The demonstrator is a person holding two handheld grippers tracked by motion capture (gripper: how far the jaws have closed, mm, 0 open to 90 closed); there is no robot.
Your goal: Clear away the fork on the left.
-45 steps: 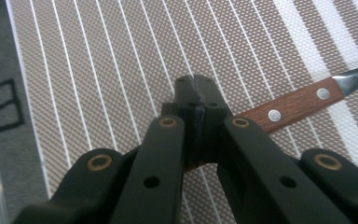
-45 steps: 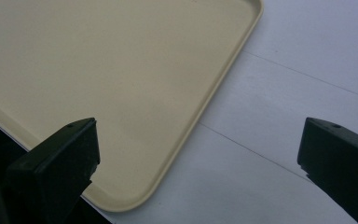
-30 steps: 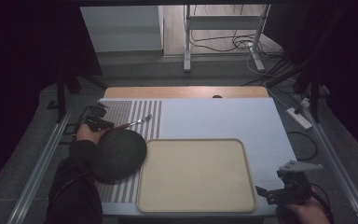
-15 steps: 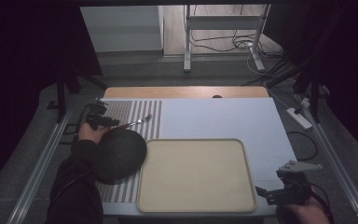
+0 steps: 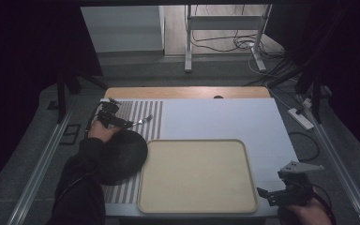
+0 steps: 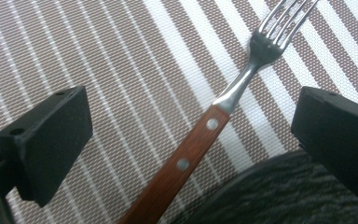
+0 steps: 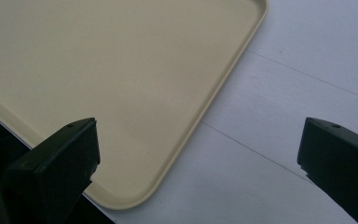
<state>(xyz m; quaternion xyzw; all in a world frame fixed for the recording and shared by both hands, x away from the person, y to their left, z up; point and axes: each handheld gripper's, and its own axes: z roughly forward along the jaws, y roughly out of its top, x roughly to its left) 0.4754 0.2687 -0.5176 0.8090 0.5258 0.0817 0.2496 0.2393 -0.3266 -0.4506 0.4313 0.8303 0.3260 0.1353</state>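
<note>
Nearest you, your right gripper point(image 5: 268, 193) hangs off the near right corner of the table, its jaws spread wide with nothing between them. In the right gripper view they frame the rounded corner of the beige tray point(image 7: 186, 140) and the white table surface point(image 7: 298, 93) beside it, so it looks parked rather than working.

That tray point(image 5: 143, 197) lies flat at the near middle of the table and carries nothing; my guess is that it is waiting to receive whatever you collect.

To its left, a dark round plate point(image 5: 122, 157) rests on the striped placemat point(image 5: 143, 115), its edge touching or just overlapping the tray's left rim; the dim high view does not let me tell which. The plate appears bare, though it is too dark to be sure.

Farther back on the left, your left gripper point(image 5: 130, 123) reaches over the mat. A wooden-handled fork point(image 6: 205, 135) lies flat on the stripes just beyond the plate point(image 6: 279, 196), tines pointing to the far right. The jaws are open and straddle the riveted handle without touching it, which I read as lining up to pinch the handle.
</note>
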